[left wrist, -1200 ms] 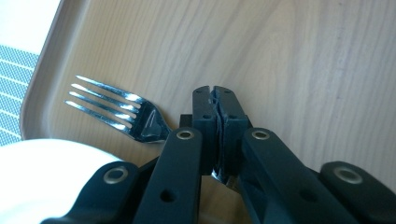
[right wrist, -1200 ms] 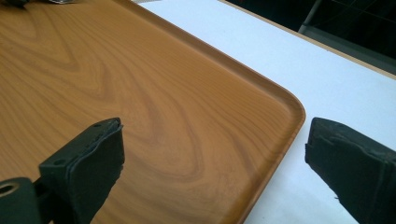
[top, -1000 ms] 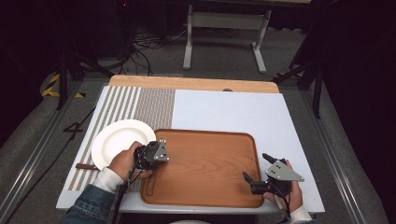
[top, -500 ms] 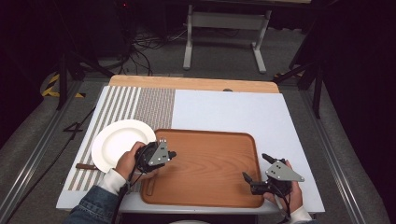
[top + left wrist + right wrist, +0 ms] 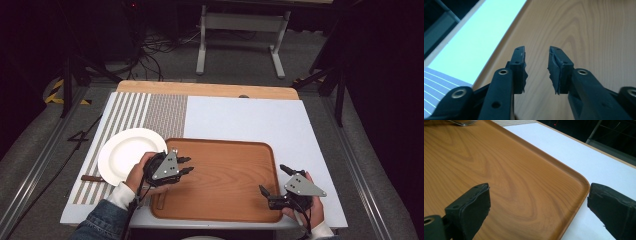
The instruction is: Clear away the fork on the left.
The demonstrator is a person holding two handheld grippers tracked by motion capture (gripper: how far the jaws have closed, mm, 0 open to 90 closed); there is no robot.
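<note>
Hovering both claws over a bare tray

I see the white counter (image 5: 240, 120) under a wooden tray (image 5: 225, 175), nothing on it. Beside it lie a white plate (image 5: 122, 155) and striped mat (image 5: 150, 112). My left claw (image 5: 185, 166) is slightly apart, right claw (image 5: 272, 182) wide apart; I judge loading comes next. Dark room.

denim sleeve (image 5: 102, 224), white cuffs (image 5: 120, 195)
</note>
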